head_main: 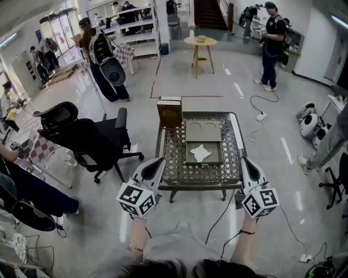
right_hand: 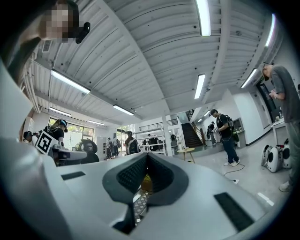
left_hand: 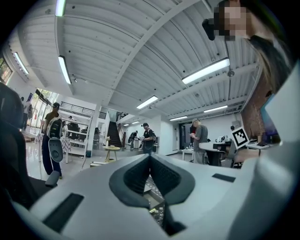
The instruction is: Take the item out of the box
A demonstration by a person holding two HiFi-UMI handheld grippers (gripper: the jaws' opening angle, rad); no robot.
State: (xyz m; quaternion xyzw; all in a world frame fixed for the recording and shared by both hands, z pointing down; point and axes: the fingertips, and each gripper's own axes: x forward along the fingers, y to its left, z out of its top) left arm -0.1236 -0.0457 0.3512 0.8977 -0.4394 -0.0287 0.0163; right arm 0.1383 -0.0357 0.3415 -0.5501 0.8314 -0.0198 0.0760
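Not started: white item [head_main: 200, 152] lies in the open box [head_main: 204, 130] on the tabletop [head_main: 175, 163]; left gripper [head_main: 157, 162] and right gripper [head_main: 246, 161] both clenched, empty.

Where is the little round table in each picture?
Head view: round table at top middle, far away.
Left gripper view: round table left of middle, small.
Right gripper view: round table right of middle, small.
Shared landmark: the staircase behind it.

White item [head_main: 200, 152] in the box [head_main: 216, 152] — too small to identify
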